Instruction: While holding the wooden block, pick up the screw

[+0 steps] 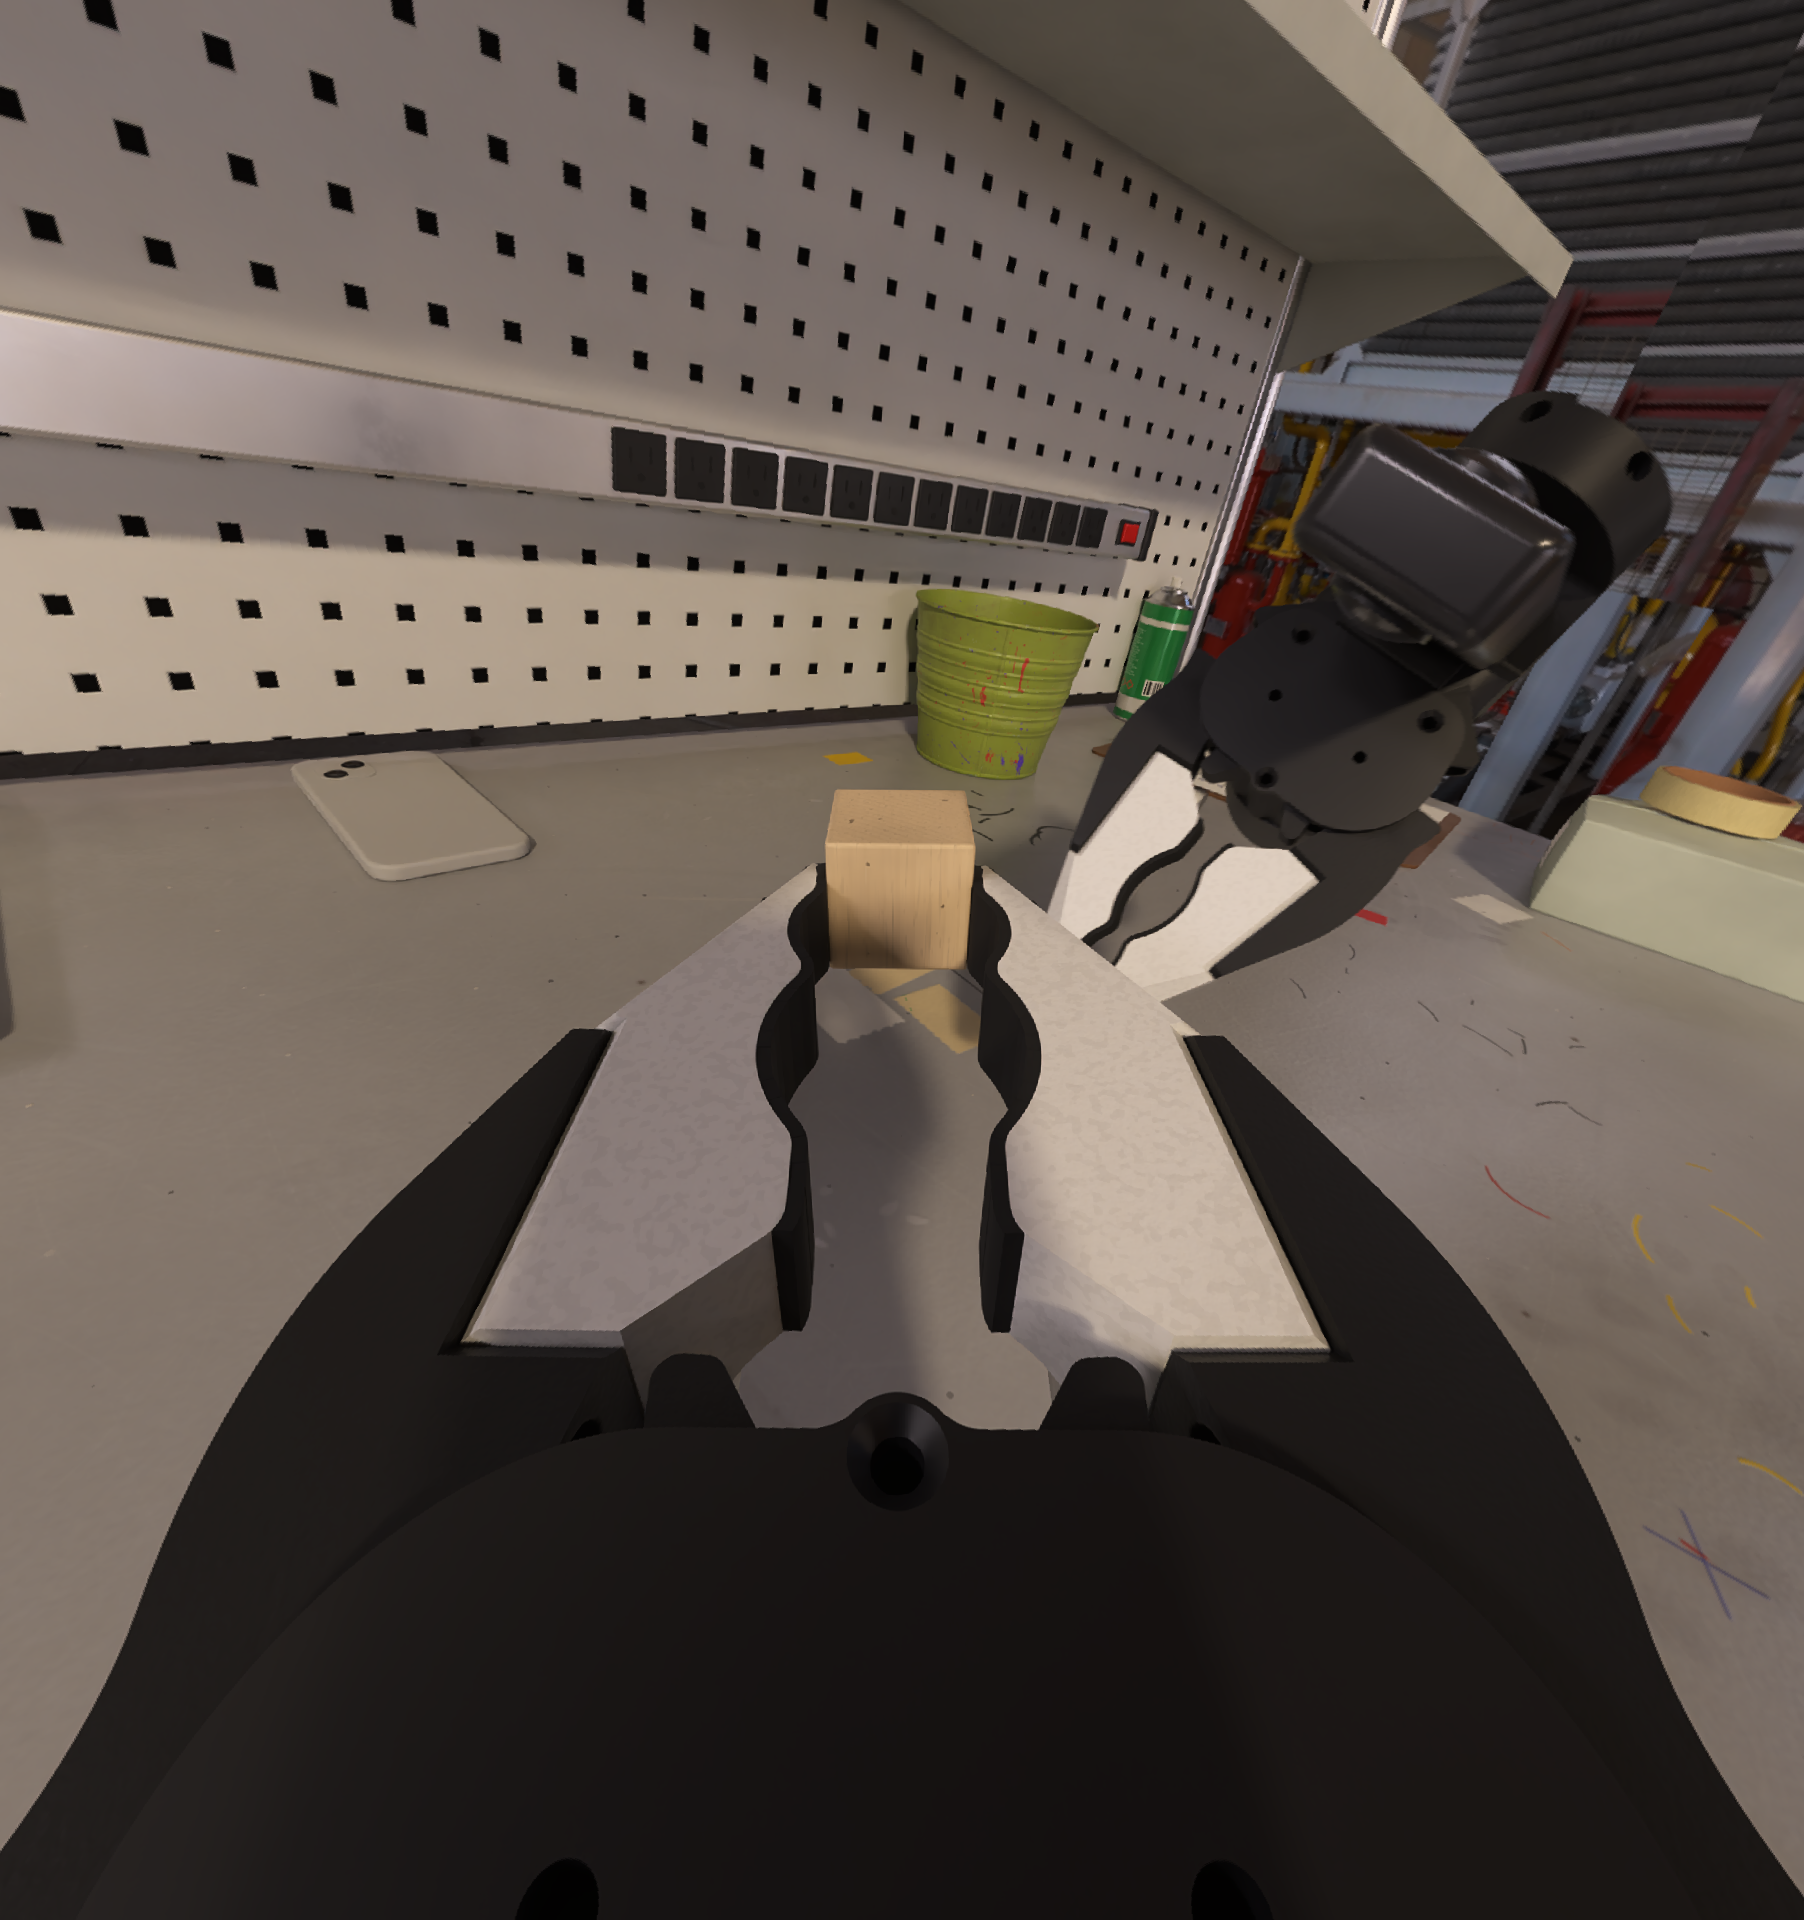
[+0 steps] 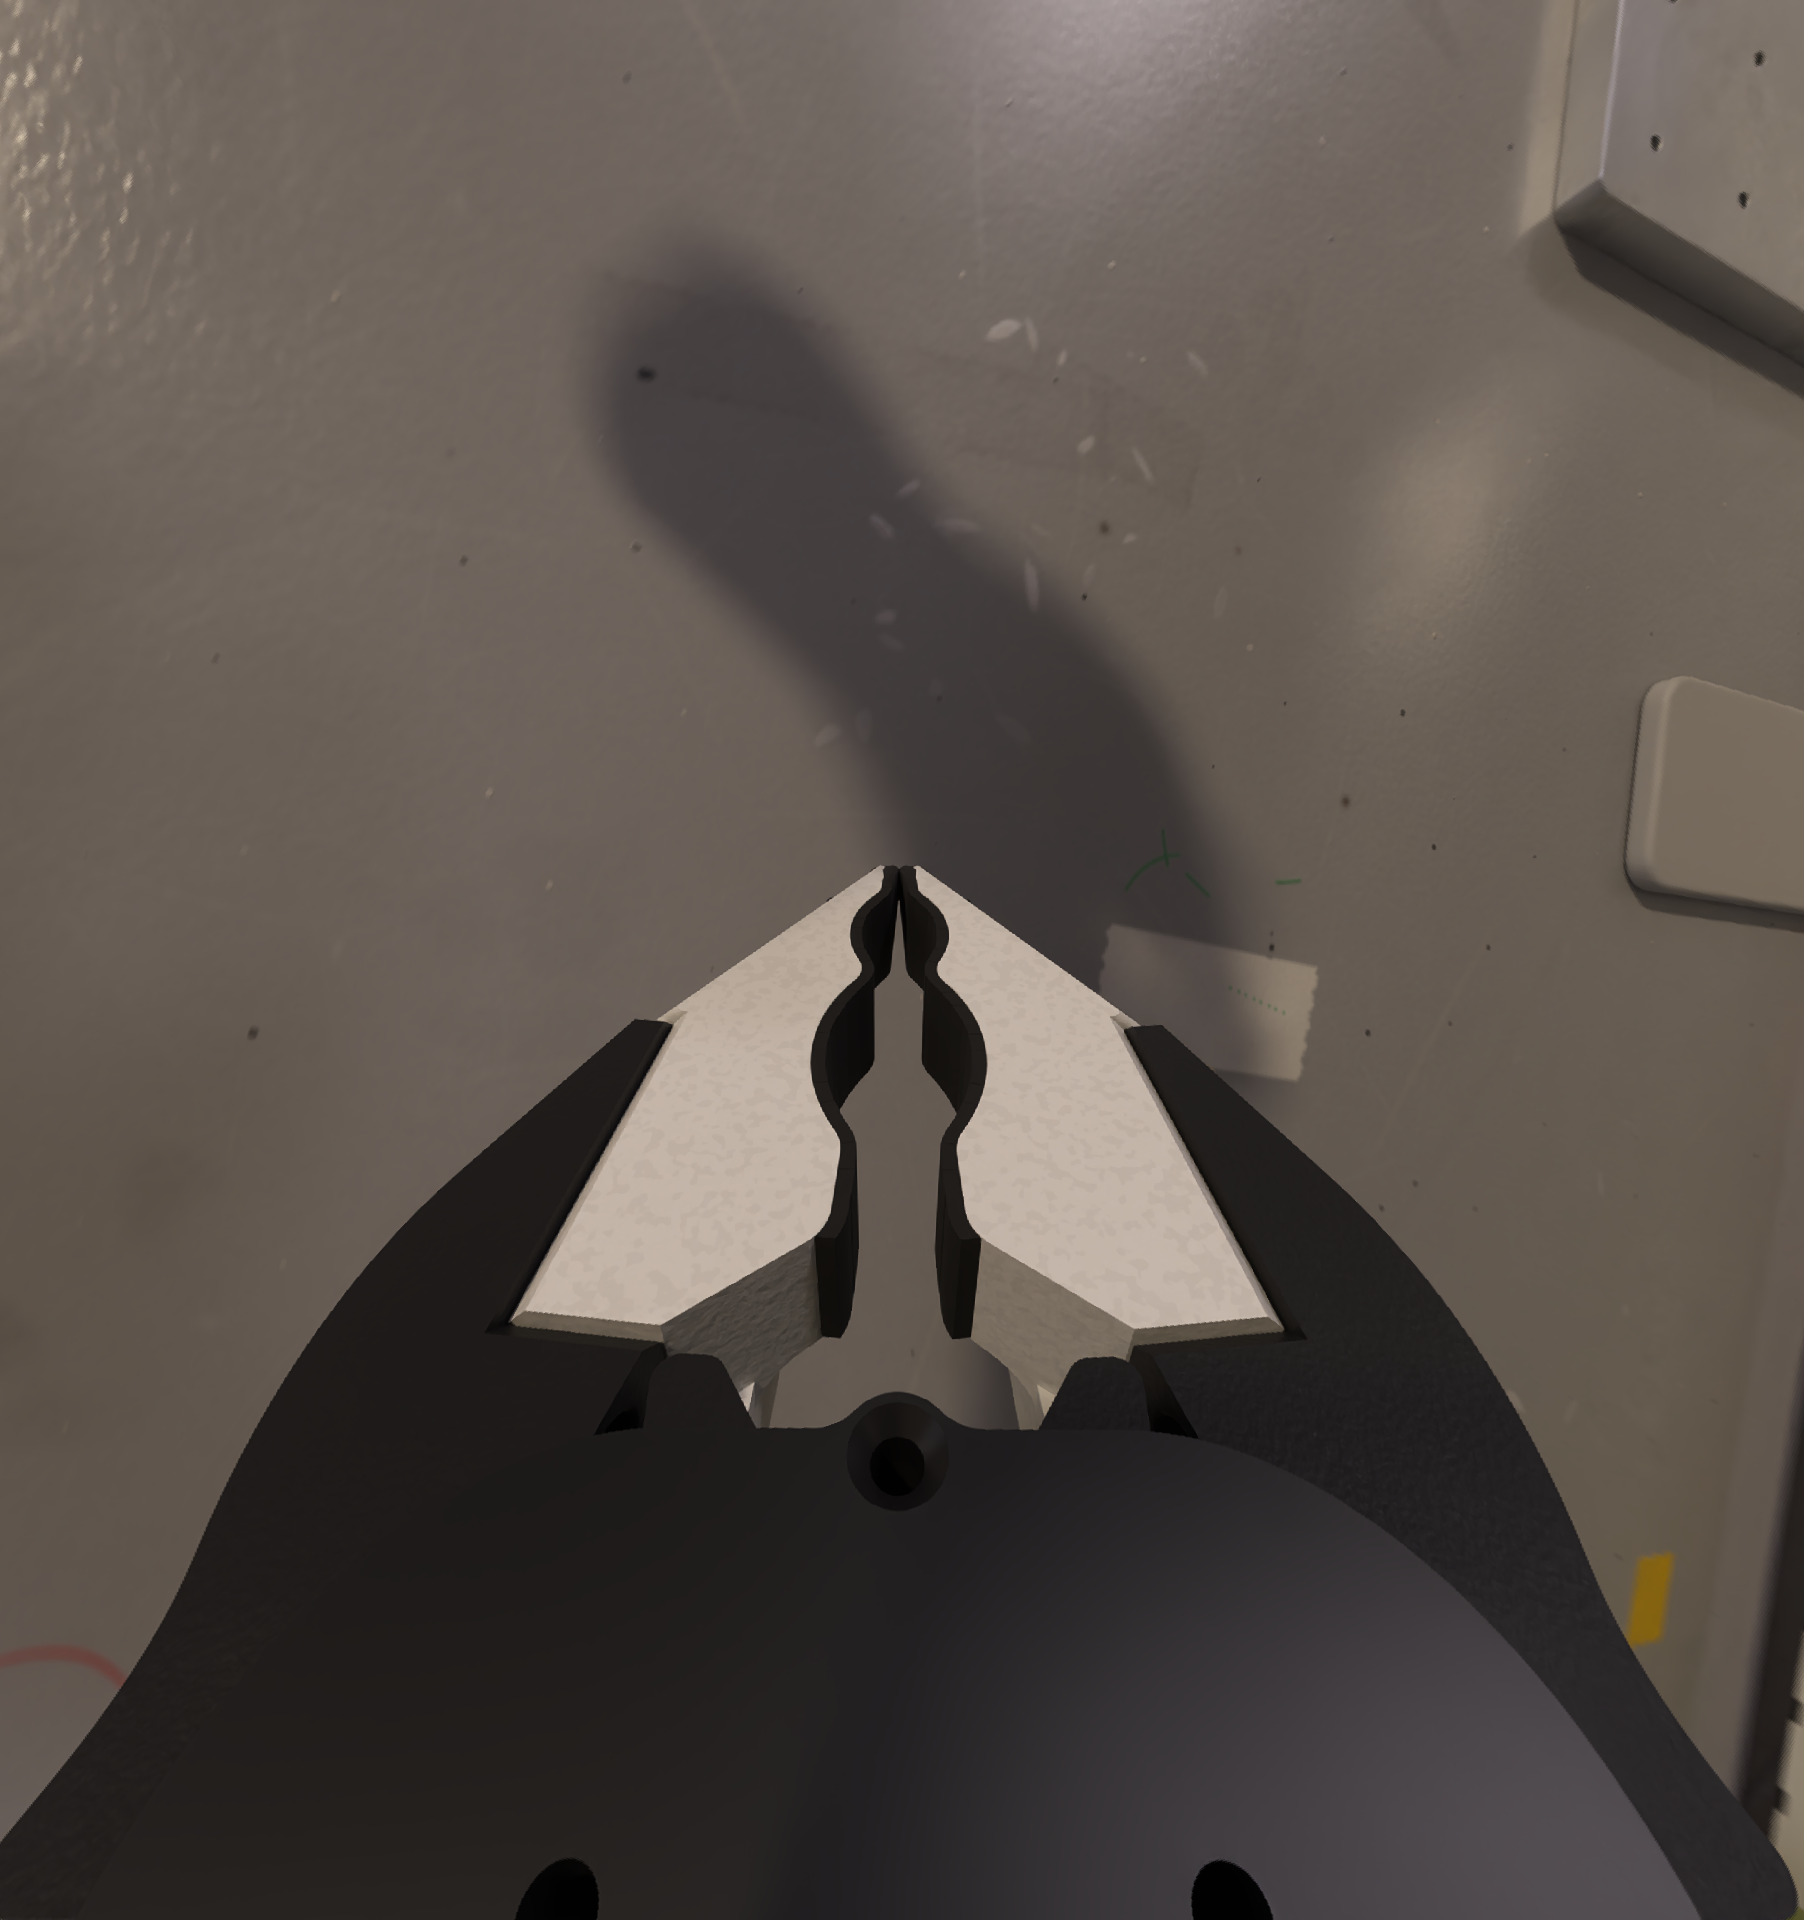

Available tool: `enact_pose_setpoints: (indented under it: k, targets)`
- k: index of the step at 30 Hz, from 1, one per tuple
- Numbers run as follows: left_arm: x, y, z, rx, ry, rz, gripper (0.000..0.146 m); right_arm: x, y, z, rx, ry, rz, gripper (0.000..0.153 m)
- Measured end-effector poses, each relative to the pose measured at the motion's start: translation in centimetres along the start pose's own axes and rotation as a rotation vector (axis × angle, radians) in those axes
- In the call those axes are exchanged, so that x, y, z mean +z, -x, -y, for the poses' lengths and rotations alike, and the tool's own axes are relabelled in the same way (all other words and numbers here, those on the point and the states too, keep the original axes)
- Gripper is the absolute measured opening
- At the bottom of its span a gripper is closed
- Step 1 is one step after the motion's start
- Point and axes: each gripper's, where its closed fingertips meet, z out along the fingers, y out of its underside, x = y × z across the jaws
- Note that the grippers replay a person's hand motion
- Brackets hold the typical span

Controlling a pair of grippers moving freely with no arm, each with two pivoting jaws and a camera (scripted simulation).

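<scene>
My left gripper [image 1: 899,928] is shut on a pale wooden block [image 1: 898,868], which sits between its fingertips just above the grey bench [image 1: 254,1091]. My right gripper [image 2: 898,871] points down at the bench [image 2: 358,675] with its jaws closed tip to tip, and nothing shows between them. It also shows in the left wrist view [image 1: 1152,951], to the right of the block and tilted down to the left, with its tips partly hidden behind my left finger. I see no screw in either view.
A white phone [image 1: 410,816] [image 2: 1750,821] lies on the bench near the pegboard [image 1: 565,208]. A green bucket [image 1: 997,681] and a spray can [image 1: 1152,649] stand at the back. A tape roll [image 1: 1721,808] sits on a pale box [image 1: 1708,925] at the right.
</scene>
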Motion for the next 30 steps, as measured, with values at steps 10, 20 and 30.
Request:
enact_pose_setpoints:
  k: [10, 20, 30]
  targets:
    - [-0.1, 0.4, -0.2, -0.009, 0.005, 0.016, 0.025, 0.1, -1.4, 0.8, 0.053, -0.07, -0.02, 0.0]
    - [0.2, -0.2, -0.3, -0.006, 0.018, -0.01, 0.025, -1.4, 1.9, -9.8, 0.278, 0.254, 0.104, 0.028]
    - [0.3, -0.2, -0.5, -0.008, 0.027, -0.013, 0.025, 0.2, -1.0, -11.3, 0.459, 0.192, -0.036, 0.017]
